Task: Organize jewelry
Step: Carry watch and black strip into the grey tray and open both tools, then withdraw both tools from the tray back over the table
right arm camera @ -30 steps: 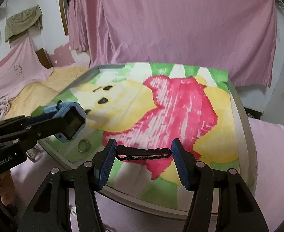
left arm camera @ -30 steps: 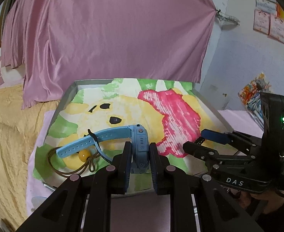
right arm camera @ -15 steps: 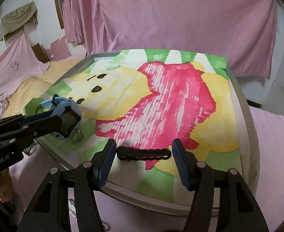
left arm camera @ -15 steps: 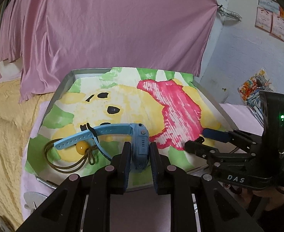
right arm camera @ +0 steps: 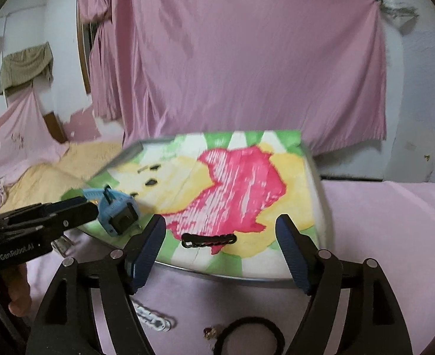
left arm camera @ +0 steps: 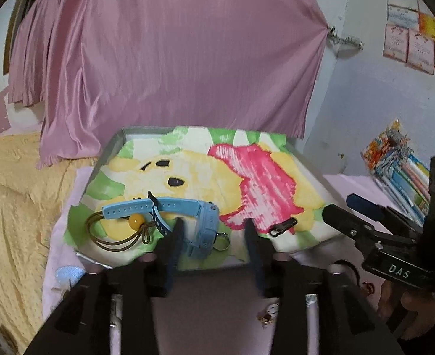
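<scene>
A blue watch [left arm camera: 199,222] lies on the printed tray [left arm camera: 188,266] near its front edge; it also shows in the right wrist view [right arm camera: 119,216]. My left gripper [left arm camera: 213,245] is open and drawn back, its fingers either side of the watch. A black hair clip [right arm camera: 208,239] lies on the tray's front, also seen in the left wrist view [left arm camera: 282,226]. My right gripper [right arm camera: 220,242] is open and empty, just before the clip. A brown cord with a yellow bead [left arm camera: 136,221] lies left of the watch. A small ring [left arm camera: 222,241] lies beside it.
On the pink cloth before the tray lie a black hair tie [right arm camera: 250,337], a white chain [right arm camera: 152,319] and a small earring [right arm camera: 210,332]. A yellow blanket [left arm camera: 13,207] is at left. Books [left arm camera: 404,171] lean at right. Pink curtain behind.
My left gripper opened and let go of the watch, which now lies on the tray. My right gripper opened wider, released the clip onto the tray, and both pulled back.
</scene>
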`<state>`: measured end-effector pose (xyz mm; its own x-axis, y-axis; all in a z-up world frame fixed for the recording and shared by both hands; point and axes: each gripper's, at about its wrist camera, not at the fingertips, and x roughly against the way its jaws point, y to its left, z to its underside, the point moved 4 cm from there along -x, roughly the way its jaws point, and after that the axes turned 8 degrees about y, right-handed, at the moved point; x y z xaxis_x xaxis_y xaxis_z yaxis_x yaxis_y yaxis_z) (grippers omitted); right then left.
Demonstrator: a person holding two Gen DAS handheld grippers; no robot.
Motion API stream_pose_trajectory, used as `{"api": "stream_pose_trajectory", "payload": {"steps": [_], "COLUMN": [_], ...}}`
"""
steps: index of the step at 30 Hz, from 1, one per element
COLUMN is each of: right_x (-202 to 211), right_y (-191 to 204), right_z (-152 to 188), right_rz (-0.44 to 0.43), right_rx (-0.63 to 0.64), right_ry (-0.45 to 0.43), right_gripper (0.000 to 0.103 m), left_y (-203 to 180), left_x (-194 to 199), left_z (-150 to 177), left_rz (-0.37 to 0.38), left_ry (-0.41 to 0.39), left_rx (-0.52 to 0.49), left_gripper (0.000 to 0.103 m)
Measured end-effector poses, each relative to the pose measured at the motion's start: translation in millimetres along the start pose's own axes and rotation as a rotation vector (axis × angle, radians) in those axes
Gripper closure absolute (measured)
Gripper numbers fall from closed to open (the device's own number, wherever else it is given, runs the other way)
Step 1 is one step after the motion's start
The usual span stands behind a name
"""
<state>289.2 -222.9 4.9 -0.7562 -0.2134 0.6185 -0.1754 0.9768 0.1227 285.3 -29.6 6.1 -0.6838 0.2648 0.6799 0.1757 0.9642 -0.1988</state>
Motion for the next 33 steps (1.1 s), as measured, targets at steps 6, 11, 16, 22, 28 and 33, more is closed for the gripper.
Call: {"api": "stream_pose_trajectory", "payload": {"steps": [6, 11, 16, 22, 28, 33], "right_x": [35.5, 61.9, 78.8, 92.3, 102.4, 95.4], "right_y": [8.0, 18.6, 28.9, 45.0, 56.5, 60.7], "right_z": [9.0, 21.1, 33.2, 50.5, 67.8, 77.5], "right_rz": [0.012, 0.02, 0.008, -0.006, -0.009, -0.013], "right_rx": [-0.011, -0.003, 0.0, 0.012, 0.038, 0.047], "right_ry": [-0.14, -0.242, -0.302, -0.336, -0.342, -0.295], "right_gripper": [0.022, 0.013, 0.002, 0.002, 0.002, 0.002], "left_y": [-2.5, 1.3, 8.4, 22.3, 37.9, 51.1], "left_x": [31.8, 62.7, 93.1, 114.7, 123.5, 120.0], "left_z": [6.4, 16.4, 31.9, 50.2, 69.9, 83.0], "left_rz": [-0.016, -0.045, -0.08, -0.106, -0.128, -0.137], "left_ry": [-0.108, -0.211, -0.305, -0.348, -0.352, -0.318], "left_rx": [-0.004, 0.009, 0.004, 0.002, -0.008, 0.001], "left_gripper": [0.035, 0.008, 0.001, 0.001, 0.001, 0.001]}}
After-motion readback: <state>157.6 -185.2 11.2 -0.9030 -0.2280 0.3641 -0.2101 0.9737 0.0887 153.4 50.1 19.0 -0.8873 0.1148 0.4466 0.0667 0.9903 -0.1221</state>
